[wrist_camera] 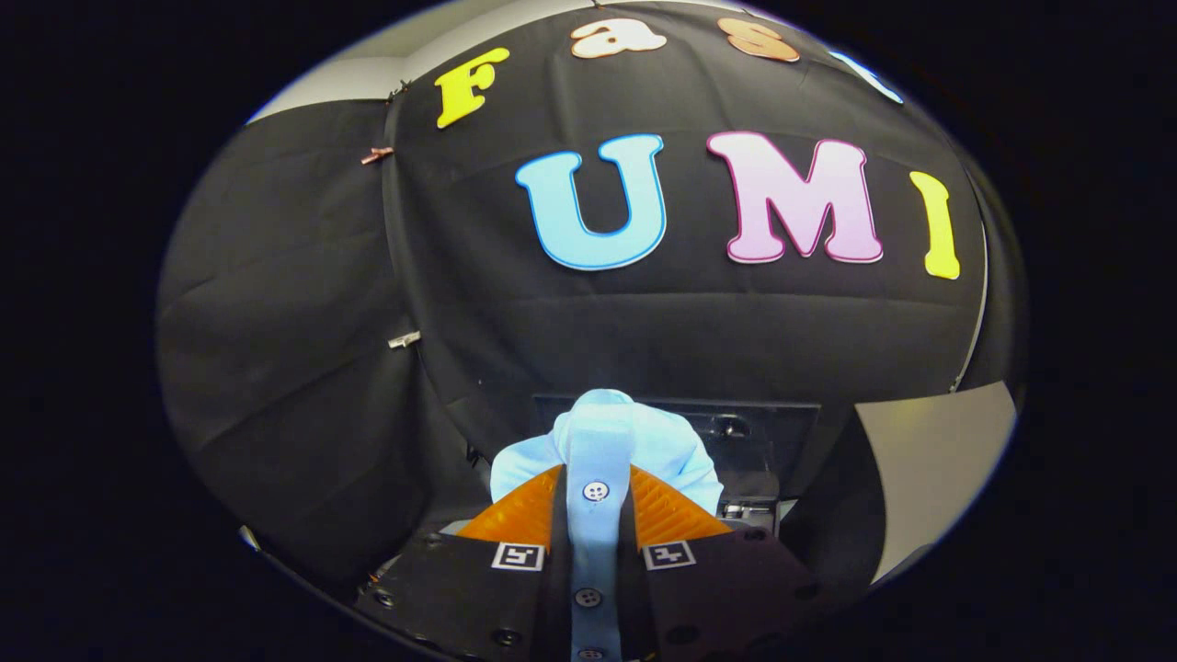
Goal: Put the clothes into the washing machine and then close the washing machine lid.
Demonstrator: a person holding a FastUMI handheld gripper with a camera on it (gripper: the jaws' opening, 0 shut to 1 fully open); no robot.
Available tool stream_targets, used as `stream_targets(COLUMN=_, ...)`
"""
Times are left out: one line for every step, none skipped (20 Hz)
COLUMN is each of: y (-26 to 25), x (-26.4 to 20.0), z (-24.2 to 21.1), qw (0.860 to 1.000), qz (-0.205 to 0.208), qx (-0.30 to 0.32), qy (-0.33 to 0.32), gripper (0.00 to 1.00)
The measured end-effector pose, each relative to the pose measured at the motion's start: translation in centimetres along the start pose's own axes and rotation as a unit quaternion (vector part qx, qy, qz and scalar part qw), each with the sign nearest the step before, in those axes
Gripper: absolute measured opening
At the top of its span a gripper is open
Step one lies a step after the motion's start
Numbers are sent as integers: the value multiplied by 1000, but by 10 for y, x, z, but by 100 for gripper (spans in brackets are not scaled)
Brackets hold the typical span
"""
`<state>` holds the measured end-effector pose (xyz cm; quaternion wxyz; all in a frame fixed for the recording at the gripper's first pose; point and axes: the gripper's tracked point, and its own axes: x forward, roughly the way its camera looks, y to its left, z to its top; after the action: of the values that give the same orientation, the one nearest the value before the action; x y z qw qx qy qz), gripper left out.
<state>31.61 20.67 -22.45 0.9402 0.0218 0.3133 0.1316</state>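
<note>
Booth wall: black cloth hangs to my left and straight ahead, creased, with two small clips along the seam where two panels meet.
Clips: one high on the seam, another lower down — both small and pale against the cloth.
Gripper: mine, pointing forward and a little upward; the two fingers are clenched on the shirt, one pressing on each side of the button strip.
Left finger: ribbed pad against the left of the fabric, with a square marker tag at its base.
Shirt: light blue, grasped between my fingers; the button placket runs straight down the gap between them, with one white button just at the fingertips and another further back toward me. The cloth bunches up in a rounded lump just ahead of the fingertips and spills a little to either side.
Right finger: ribbed pad against the right of the fabric, its own marker tag at the base.
Washing machine: a dark boxy shape beyond the shirt, mostly to its right — I cannot tell whether its lid is up or down.
Pale panel: a light grey surface at far right, beside the dark cloth.
</note>
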Motion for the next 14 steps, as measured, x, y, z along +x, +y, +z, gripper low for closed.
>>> stream_targets(y=-2, x=12, z=-13, qw=1000, qz=-4, qx=-3, qy=8, gripper=24)
stream_targets(y=-4, x=23, z=-26, qw=1000, qz=-7, qx=-5, qy=18, gripper=24)
stream_targets(y=-6, x=33, z=-38, qw=1000, qz=-11, qx=-6, qy=26, gripper=24)
stream_targets(y=-10, x=42, z=-48, qw=999, qz=-16, qx=-7, qy=33, gripper=24)
stream_targets(y=-13, x=51, z=-59, qw=999, qz=-21, qx=-9, qy=38, gripper=25)
stream_targets(y=-19, x=61, z=-68, qw=999, qz=-28, qx=-13, qy=41, gripper=24)
stream_targets(y=-24, x=71, z=-77, qw=998, qz=-35, qx=-19, qy=44, gripper=24)
stream_targets(y=-30, x=80, z=-85, qw=998, qz=-42, qx=-26, qy=48, gripper=25)
stream_targets(y=-35, x=89, z=-95, qw=997, qz=-49, qx=-32, qy=54, gripper=25)
stream_targets(y=-41, x=97, z=-105, qw=996, qz=-55, qx=-34, qy=61, gripper=25)
stream_targets(y=-47, x=105, z=-114, qw=995, qz=-60, qx=-30, qy=69, gripper=24)
stream_targets(y=-51, x=112, z=-124, qw=995, qz=-64, qx=-25, qy=76, gripper=25)
stream_targets(y=-54, x=120, z=-133, qw=994, qz=-67, qx=-21, qy=82, gripper=25)
stream_targets(y=-58, x=128, z=-142, qw=994, qz=-70, qx=-20, qy=87, gripper=25)
